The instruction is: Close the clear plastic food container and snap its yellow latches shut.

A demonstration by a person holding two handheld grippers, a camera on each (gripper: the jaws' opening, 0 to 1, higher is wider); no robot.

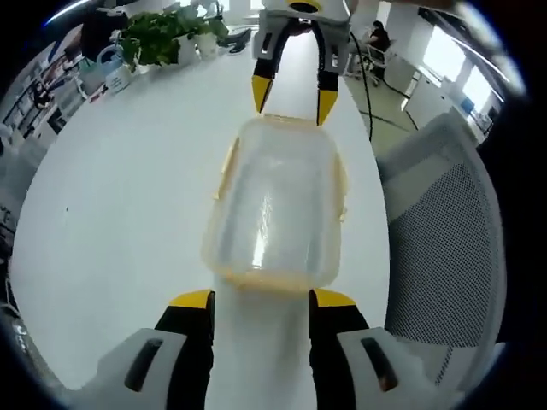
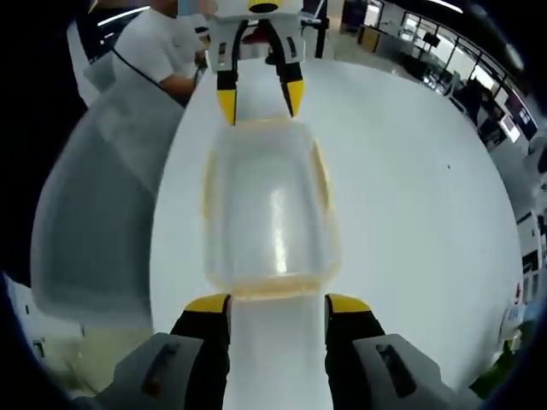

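Clear rectangular plastic food container with yellow latches (image 1: 275,205) was seen lying on the white worktop (image 1: 128,196), lid apparently already seated. Left tool (image 1: 261,299) and right tool (image 2: 278,305) were held spread at opposite short ends, nothing pinched. Latch state couldn't be resolved; snapping was judged still outstanding.
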